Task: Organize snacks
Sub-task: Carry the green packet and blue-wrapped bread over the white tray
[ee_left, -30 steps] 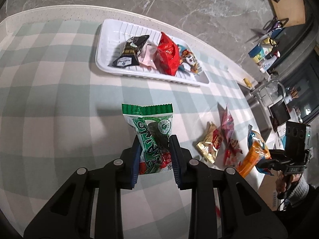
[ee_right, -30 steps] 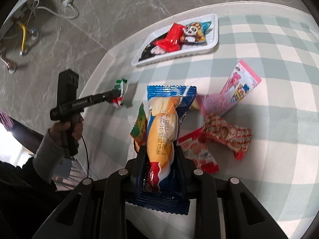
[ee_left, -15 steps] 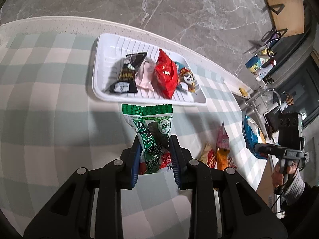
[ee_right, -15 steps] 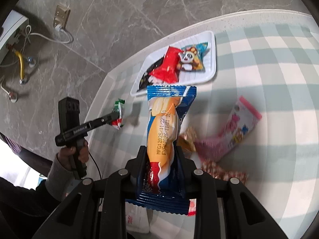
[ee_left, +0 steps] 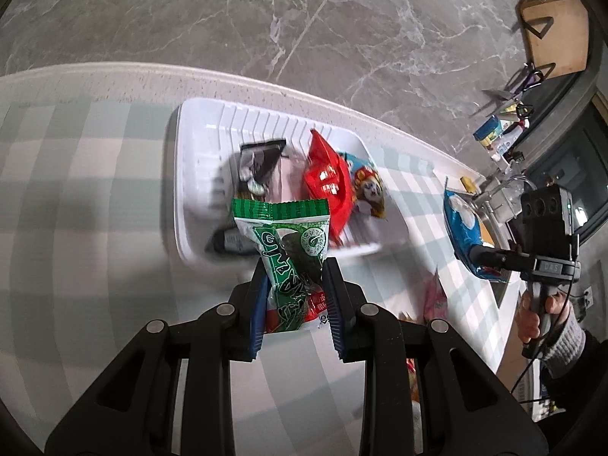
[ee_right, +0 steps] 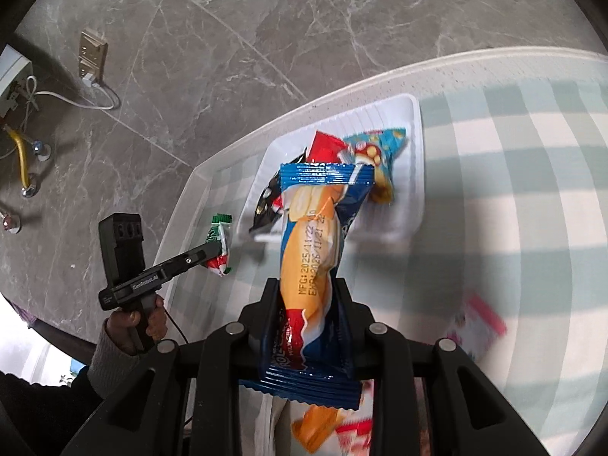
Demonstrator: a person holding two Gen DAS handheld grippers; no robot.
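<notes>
Left hand-held gripper clamps a green crinkled snack packet; right hand-held gripper clamps a blue-and-orange wrapper. Both near the crowded white ribbed plastic tray; they could collide there.

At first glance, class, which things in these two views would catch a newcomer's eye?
Each gripper fills the foreground clamping a snack: the left gripper on a green packet, the right gripper on a blue-and-orange packet. Beyond them, a white tray at the table's far edge holds a bright red packet.
</notes>
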